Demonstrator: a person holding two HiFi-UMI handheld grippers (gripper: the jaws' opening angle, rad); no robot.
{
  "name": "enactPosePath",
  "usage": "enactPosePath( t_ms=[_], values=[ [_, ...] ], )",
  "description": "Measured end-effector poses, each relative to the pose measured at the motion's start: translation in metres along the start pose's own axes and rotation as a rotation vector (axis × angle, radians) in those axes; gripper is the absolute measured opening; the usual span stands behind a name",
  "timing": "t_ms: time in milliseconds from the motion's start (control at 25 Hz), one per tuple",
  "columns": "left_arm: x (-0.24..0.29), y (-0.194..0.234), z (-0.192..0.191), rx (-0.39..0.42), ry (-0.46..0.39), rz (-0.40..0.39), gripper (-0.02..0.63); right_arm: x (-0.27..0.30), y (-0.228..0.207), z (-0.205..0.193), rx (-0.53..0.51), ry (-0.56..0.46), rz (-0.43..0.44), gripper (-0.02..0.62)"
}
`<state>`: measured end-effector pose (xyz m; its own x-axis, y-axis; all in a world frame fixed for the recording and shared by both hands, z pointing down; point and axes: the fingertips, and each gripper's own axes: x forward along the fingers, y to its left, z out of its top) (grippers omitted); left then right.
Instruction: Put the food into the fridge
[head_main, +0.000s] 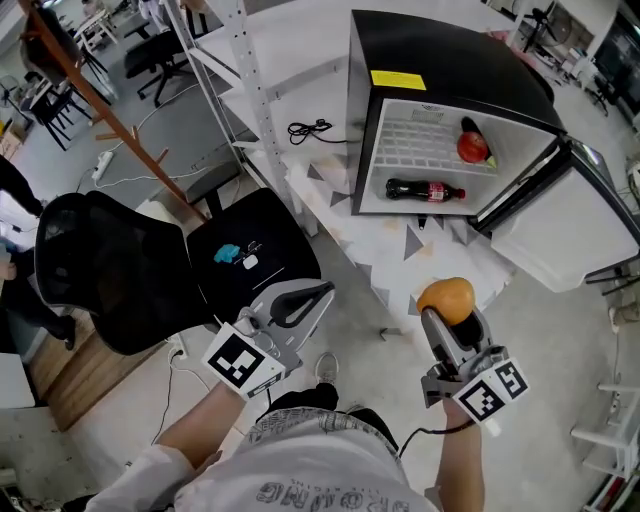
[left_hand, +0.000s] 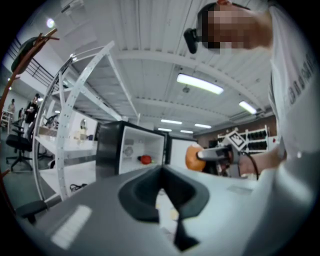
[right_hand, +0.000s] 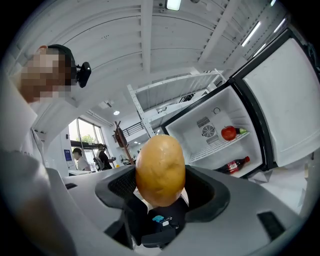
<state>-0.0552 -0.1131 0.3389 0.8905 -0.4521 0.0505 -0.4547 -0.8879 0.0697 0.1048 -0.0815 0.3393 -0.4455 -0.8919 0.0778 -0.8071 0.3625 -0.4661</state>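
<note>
A black mini fridge (head_main: 440, 60) stands on a white table with its door (head_main: 565, 215) swung open to the right. A red fruit (head_main: 473, 147) sits on its wire shelf, and a cola bottle (head_main: 425, 190) lies on the fridge floor. My right gripper (head_main: 450, 318) is shut on a yellow-brown potato (head_main: 446, 297), held in front of the fridge and below it. The right gripper view shows the potato (right_hand: 160, 170) between the jaws, with the open fridge (right_hand: 220, 125) beyond. My left gripper (head_main: 318, 294) hangs lower left, shut and holding nothing; its own view shows the fridge (left_hand: 127, 150) ahead.
A black office chair (head_main: 110, 270) and a black seat (head_main: 250, 250) carrying a small blue object stand at the left. A white shelving rack (head_main: 235, 60) rises behind them. A black cable (head_main: 310, 128) lies on the table (head_main: 330, 90) left of the fridge.
</note>
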Motion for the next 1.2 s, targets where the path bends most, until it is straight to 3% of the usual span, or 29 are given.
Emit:
enactPosePath(
  t_ms=[520, 1200],
  values=[
    [0.019, 0.029, 0.009, 0.011, -0.021, 0.017, 0.008, 0.045, -0.019, 0.030, -0.075, -0.002, 0.007, 0.275],
    [0.090, 0.055, 0.008, 0.022, -0.012, 0.155, 0.008, 0.113, -0.097, 0.068, -0.143, 0.062, 0.117, 0.275]
  ],
)
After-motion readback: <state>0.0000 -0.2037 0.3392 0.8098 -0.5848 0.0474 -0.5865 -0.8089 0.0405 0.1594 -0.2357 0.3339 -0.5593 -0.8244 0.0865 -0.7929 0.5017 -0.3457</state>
